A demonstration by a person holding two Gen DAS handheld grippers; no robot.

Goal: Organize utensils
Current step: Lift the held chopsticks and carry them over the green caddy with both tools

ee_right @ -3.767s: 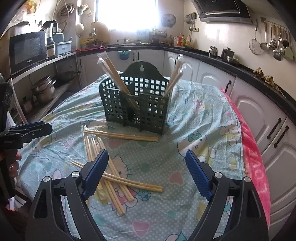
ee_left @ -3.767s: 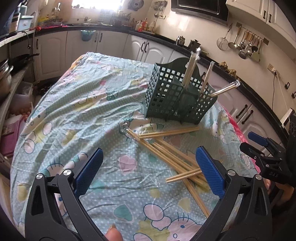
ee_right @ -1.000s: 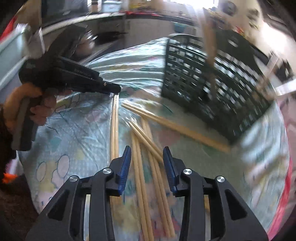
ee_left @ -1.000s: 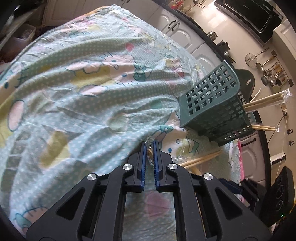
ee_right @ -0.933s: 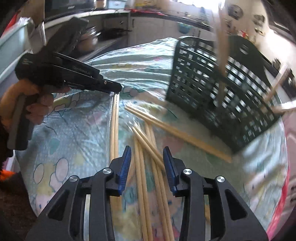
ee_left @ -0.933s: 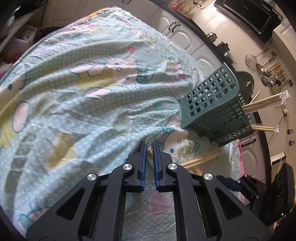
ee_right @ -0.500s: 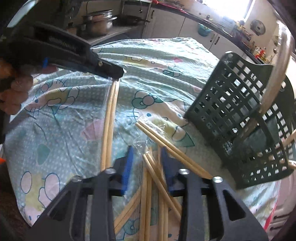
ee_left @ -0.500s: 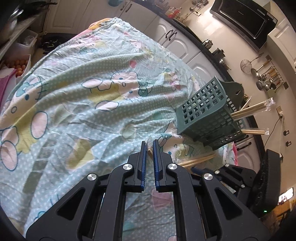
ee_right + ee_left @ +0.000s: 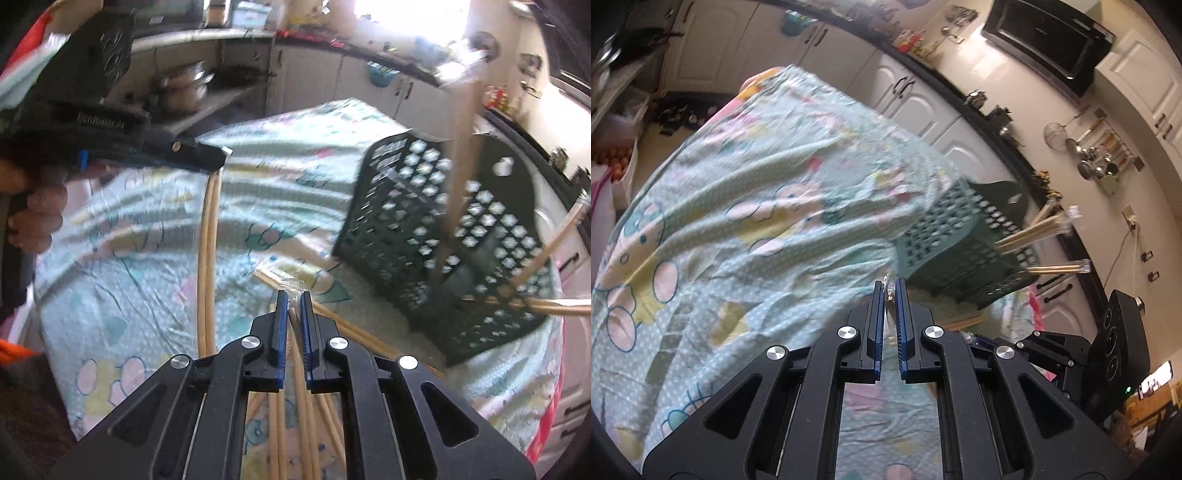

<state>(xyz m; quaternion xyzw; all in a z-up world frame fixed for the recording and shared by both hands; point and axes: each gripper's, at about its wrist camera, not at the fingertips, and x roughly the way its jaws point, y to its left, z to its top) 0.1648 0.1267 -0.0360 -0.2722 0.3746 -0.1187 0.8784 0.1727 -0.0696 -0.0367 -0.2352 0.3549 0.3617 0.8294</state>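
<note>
left gripper (image 9: 221, 157) pinches the wrapped tip of a chopstick pair (image 9: 207, 258) hanging over the tablecloth (image 9: 129, 240); right gripper (image 9: 291, 299), jaws just closing, clamps another wrapped pair (image 9: 295, 350) beside the green basket (image 9: 443, 240).

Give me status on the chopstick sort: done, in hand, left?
Done: a few wrapped pairs already stand in the green basket. In hand: the left gripper is shut on one wrapped pair; the right gripper has just closed on another pair's wrapper tip. Left: several loose pairs on the tablecloth.
</note>
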